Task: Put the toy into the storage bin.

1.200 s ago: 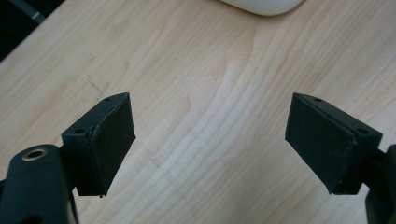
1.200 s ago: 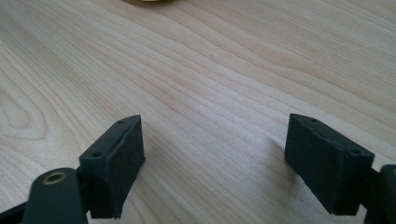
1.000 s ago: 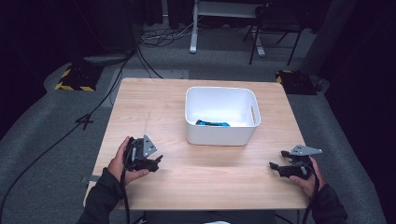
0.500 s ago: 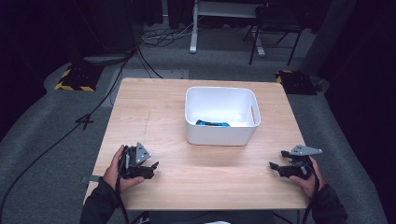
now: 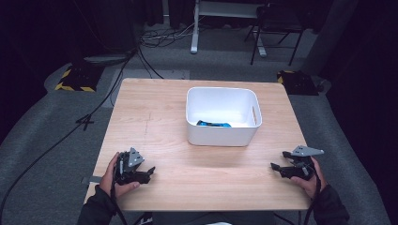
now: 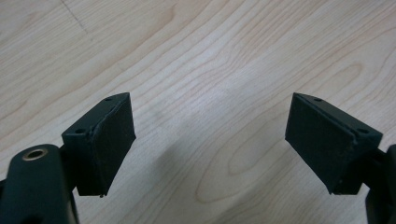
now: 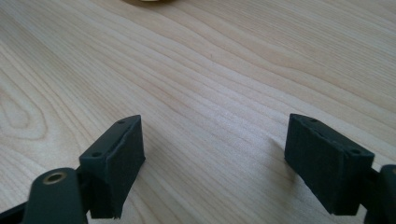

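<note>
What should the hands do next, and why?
Probably rest both tools on the table. The left tool and right tool are open and empty at the near edge, and the blue thing already lies in the white bin.

Bare table all round; 1 obstacle, white bin, mid-table
</note>
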`<state>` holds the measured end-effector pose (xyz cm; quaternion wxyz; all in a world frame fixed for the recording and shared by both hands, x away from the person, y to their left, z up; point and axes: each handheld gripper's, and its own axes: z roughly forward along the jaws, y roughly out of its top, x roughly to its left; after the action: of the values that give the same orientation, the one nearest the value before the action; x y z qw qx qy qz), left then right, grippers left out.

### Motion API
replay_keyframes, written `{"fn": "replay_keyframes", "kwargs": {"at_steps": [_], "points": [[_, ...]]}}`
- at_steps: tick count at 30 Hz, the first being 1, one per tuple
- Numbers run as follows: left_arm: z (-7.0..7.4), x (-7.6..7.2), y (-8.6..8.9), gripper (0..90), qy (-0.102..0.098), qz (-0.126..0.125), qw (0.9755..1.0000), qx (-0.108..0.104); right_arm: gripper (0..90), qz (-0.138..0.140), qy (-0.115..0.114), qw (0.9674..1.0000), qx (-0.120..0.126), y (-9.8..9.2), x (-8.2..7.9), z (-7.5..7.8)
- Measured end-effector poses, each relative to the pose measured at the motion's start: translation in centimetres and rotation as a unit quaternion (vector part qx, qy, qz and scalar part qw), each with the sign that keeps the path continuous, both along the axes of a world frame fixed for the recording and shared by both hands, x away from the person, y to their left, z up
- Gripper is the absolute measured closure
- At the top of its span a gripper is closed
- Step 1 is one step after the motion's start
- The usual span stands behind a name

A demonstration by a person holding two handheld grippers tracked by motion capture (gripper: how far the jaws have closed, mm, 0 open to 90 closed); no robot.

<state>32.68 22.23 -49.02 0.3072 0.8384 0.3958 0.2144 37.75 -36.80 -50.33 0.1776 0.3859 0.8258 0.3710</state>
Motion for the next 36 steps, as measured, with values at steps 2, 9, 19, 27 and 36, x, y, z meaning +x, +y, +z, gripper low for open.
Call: {"fn": "replay_keyframes", "kwargs": {"at_steps": [2, 9, 19, 27, 36], "points": [[-0.3, -0.2, 0.2, 16.0, 0.007, 0.005, 0.9999, -0.006, 19.9, 0.0, 0.0, 1.0, 0.0, 0.0, 0.0, 0.0], [-0.7, -0.5, 1.0, 16.2, 0.02, 0.008, 0.9993, -0.032, 19.9, 0.0, 0.001, 1.0, 0.0, 0.0, 0.0, 0.0], [-1.2, -0.8, 2.3, 16.6, 0.045, 0.028, 0.9972, -0.052, 19.9, 0.0, 0.0, 1.0, 0.0, 0.0, 0.0, 0.0], [-1.3, -0.9, 2.4, 16.1, 0.042, 0.033, 0.9971, -0.055, 19.9, 0.0, 0.0, 1.0, 0.0, 0.0, 0.0, 0.0], [-1.3, -0.9, 2.4, 15.5, 0.045, 0.032, 0.997, -0.054, 19.9, 0.003, 0.0, 1.0, -0.002, 0.0, 0.0, 0.0]]}}
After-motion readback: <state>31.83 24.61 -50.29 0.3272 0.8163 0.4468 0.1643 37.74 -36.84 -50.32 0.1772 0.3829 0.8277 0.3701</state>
